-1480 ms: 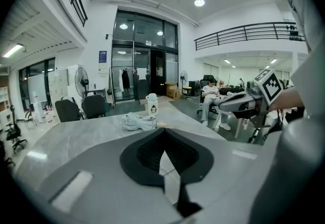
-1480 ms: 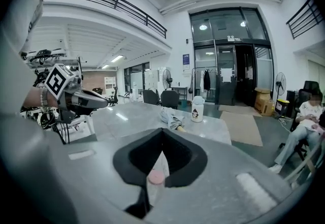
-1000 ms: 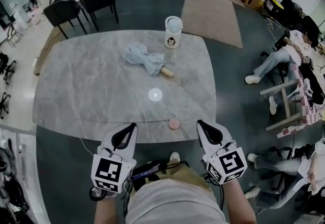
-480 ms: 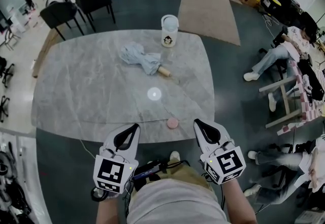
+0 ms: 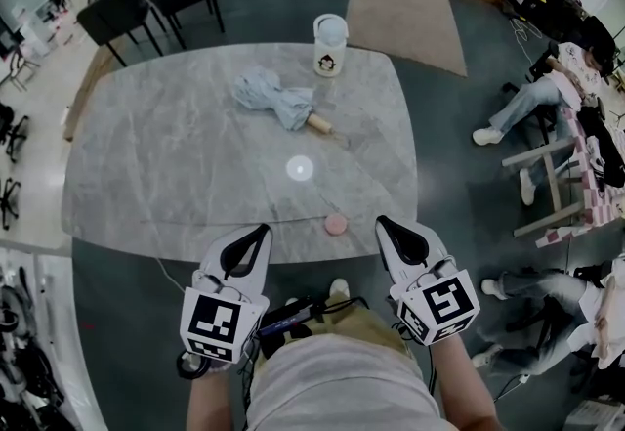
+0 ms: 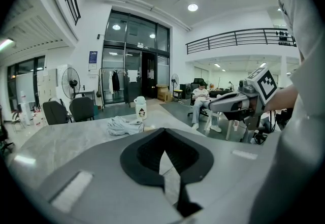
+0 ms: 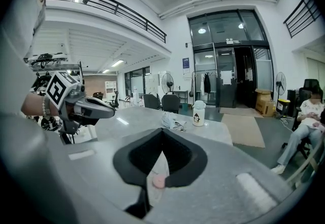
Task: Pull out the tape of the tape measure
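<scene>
- Holding left gripper (image 5: 260, 232) short of marble table (image 5: 146, 175) near edge, jaws closed, empty.
- Holding right gripper (image 5: 383, 223) likewise, jaws closed on nothing.
- Noting pink round tape measure (image 5: 335, 224) lying by that edge, nearer right gripper, untouched.

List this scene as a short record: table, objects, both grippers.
table: grey marble
tape measure: pink disc near the front edge, untouched
umbrella: grey, folded, on the far half
jug: white, at the far edge
left gripper: shut, empty, at the front edge
right gripper: shut, empty, right of the tape measure
</scene>
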Motion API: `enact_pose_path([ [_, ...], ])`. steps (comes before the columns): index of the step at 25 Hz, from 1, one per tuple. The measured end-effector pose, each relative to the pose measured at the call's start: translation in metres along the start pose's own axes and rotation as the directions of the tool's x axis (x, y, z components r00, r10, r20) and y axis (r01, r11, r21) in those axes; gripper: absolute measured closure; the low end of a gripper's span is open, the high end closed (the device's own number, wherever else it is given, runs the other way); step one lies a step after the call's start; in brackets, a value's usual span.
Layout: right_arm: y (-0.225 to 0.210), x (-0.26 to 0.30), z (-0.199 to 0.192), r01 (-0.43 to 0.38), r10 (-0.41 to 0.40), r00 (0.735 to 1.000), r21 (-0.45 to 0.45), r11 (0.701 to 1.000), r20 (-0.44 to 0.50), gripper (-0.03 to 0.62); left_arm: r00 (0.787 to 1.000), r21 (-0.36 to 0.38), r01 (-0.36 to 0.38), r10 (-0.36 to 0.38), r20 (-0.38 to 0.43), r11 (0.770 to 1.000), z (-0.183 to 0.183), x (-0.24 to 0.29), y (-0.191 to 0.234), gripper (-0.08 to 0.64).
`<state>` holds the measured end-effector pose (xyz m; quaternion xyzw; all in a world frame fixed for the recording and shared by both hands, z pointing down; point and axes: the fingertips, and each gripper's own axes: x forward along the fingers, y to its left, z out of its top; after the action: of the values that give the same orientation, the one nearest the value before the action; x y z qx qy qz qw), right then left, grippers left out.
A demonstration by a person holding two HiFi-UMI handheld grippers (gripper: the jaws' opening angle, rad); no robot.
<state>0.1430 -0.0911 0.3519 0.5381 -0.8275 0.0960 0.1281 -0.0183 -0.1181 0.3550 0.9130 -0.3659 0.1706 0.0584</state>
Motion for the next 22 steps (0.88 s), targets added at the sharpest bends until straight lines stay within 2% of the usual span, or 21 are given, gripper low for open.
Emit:
enact_pose_path([
  [22,0.0009,-0.0006,0.0058,0.000,0.000,1.000,-0.011,1.000,-0.004,0.591,1.000,0.005,0.001,-0.001,0.001,1.000,0.0037,0.0013,0.0011,0.546],
])
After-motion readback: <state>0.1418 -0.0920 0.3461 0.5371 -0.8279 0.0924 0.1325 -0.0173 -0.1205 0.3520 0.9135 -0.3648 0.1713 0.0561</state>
